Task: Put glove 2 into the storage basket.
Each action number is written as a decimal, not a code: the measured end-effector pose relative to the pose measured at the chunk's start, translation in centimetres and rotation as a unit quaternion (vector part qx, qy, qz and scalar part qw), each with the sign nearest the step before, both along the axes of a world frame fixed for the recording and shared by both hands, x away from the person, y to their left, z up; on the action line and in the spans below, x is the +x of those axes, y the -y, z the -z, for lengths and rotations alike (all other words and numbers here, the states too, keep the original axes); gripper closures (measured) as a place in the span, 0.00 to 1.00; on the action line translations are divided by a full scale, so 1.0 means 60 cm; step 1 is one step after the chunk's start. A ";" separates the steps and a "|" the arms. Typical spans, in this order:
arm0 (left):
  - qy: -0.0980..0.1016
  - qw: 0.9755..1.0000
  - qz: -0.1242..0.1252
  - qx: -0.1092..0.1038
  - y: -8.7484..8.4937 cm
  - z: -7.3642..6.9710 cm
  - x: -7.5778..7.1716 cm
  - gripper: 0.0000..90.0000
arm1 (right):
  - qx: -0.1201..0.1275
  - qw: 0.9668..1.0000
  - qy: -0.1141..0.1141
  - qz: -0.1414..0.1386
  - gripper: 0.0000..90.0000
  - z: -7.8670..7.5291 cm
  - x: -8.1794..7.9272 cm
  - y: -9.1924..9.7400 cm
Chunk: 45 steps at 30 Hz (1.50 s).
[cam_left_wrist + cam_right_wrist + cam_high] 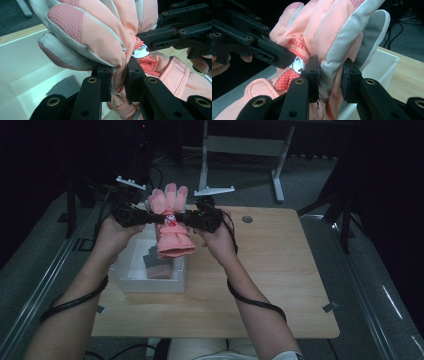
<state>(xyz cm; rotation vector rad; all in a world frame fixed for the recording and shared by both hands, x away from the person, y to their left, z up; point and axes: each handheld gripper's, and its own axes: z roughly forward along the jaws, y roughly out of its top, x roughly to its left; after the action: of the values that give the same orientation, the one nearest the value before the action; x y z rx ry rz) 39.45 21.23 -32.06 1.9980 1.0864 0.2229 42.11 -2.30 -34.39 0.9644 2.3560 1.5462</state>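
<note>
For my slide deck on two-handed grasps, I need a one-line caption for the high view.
Left gripper and right gripper pinch a pink glove from opposite sides above a white box.

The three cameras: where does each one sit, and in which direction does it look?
High view: above the person's side, looking forward and down on the table; both forearms, the left gripper and right gripper show.
Left gripper view: rides on that gripper, looking along its jaws, shut on the pink glove, over the white box.
Right gripper view: looks along its jaws, shut on the glove's other side.
All views share the glove and box.
</note>
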 end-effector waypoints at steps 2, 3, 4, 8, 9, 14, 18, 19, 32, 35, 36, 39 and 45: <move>-0.005 1.000 -0.003 0.001 -0.020 0.008 0.003 0.86 | 0.000 1.000 -0.004 -0.002 0.79 0.007 0.003 -0.019; -0.006 1.000 -0.004 0.000 -0.024 0.010 0.004 0.86 | -0.002 1.000 -0.004 -0.003 0.79 0.010 0.005 -0.027; -0.012 1.000 -0.004 -0.003 -0.032 0.015 0.008 0.86 | -0.002 1.000 -0.006 -0.003 0.79 0.012 0.006 -0.031; -0.024 1.000 -0.007 0.002 -0.054 0.033 0.023 0.86 | -0.008 1.000 -0.013 -0.003 0.79 0.031 0.019 -0.059; -0.028 1.000 -0.005 0.004 -0.060 0.038 0.028 0.86 | -0.009 1.000 -0.017 -0.002 0.79 0.036 0.022 -0.065; -0.044 0.999 0.005 0.008 -0.083 0.076 0.047 0.86 | -0.014 0.999 -0.036 0.007 0.79 0.072 0.036 -0.091; -0.059 0.998 0.005 0.001 -0.090 0.112 0.058 0.86 | -0.026 0.998 -0.048 0.014 0.79 0.101 0.041 -0.103; -0.059 0.998 0.005 0.001 -0.090 0.112 0.058 0.86 | -0.026 0.998 -0.048 0.014 0.79 0.101 0.041 -0.103; -0.115 0.993 0.003 0.017 -0.087 0.194 0.087 0.85 | -0.106 0.989 -0.092 0.040 0.80 0.167 0.056 -0.131; -0.127 0.991 -0.002 0.043 -0.080 0.198 0.087 0.85 | -0.137 0.985 -0.099 0.042 0.80 0.168 0.056 -0.143; -0.130 0.990 -0.003 0.046 -0.079 0.200 0.087 0.85 | -0.148 0.983 -0.100 0.043 0.81 0.169 0.055 -0.148; -0.140 0.989 -0.006 0.053 -0.078 0.209 0.088 0.85 | -0.174 0.978 -0.110 0.044 0.81 0.172 0.057 -0.159; -0.155 0.984 -0.011 0.084 -0.069 0.213 0.092 0.85 | -0.201 0.969 -0.135 0.052 0.79 0.174 0.065 -0.170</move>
<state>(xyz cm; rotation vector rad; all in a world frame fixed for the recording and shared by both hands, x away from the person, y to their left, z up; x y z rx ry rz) 44.98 25.39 -44.84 2.2232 1.3207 0.0138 46.03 7.91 -44.85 1.2292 2.6025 0.8902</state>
